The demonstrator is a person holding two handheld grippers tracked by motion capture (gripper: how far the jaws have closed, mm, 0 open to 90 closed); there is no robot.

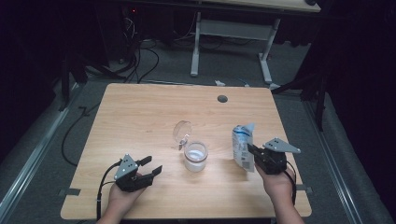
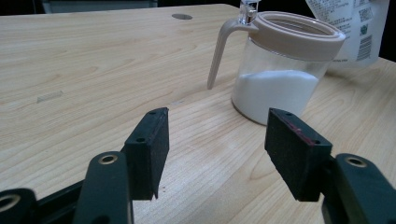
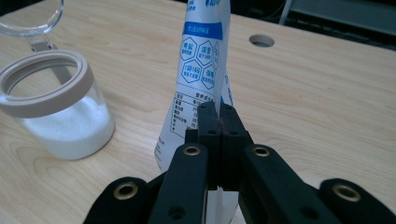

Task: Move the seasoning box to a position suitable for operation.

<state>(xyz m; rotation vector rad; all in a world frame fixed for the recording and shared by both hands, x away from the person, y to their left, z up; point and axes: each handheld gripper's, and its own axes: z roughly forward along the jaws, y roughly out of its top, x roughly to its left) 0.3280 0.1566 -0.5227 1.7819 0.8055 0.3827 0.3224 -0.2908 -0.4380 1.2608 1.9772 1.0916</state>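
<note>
My right hand-held gripper (image 3: 218, 122) pinches an upright white salt bag (image 3: 201, 70); my left hand-held gripper (image 2: 217, 140) sits spread, facing the open jar (image 2: 285, 70) on the worktop (image 1: 140, 116).

Table (image 1: 140, 116) top is seen as pale wood-grain laminate, smooth, matt with a faint sheen. Jar (image 2: 280, 79) body is rendered in clear glossy plastic or glass, which cannot be told; its rim collar and handle are matt beige plastic, and fine white powder is held inside. Flip lid (image 1: 182, 129) is clear and glossy. Pouch (image 3: 201, 70) is thin printed film, white and blue, slightly shiny and creased. Gripper pads (image 2: 299, 154) are matt black, rubbery-looking. Floor (image 1: 56, 140) is covered in grey, rough carpet.
</note>
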